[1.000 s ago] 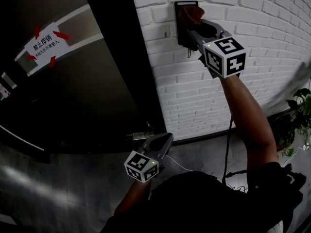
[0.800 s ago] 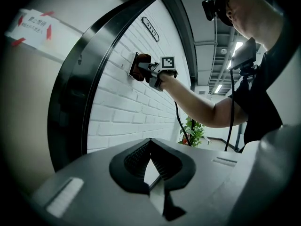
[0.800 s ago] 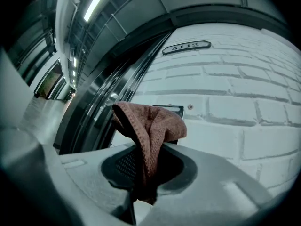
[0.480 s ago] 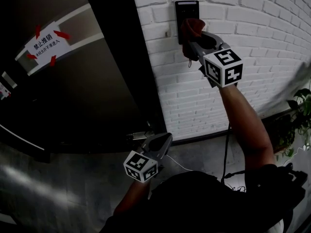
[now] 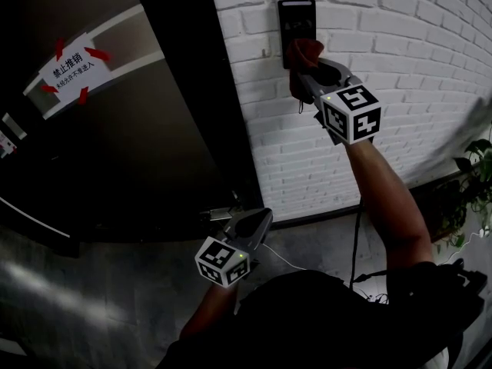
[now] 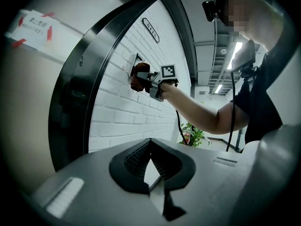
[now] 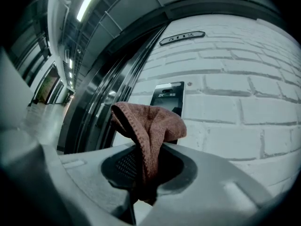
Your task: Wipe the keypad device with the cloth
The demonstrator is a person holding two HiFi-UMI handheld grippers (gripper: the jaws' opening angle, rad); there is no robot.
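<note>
on the keypad device (image 5: 297, 14), the right gripper (image 5: 306, 74), clamped on the cloth (image 5: 304, 52), has slid down to its lower half; upper face apparently covered; left gripper (image 5: 254, 220) closed, empty

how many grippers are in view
2. The right gripper is up at the keypad on the brick wall, shut on the cloth; the left gripper is low beside the door, shut and empty. None seem hidden.

One keypad device (image 5: 297, 20); one brown cloth (image 5: 303, 57) at its lower part; two grippers, left gripper (image 5: 244, 220) and right gripper (image 5: 305, 80); one paper notice (image 5: 73, 66) to its left; one potted plant (image 5: 477, 184) lower right.
</note>
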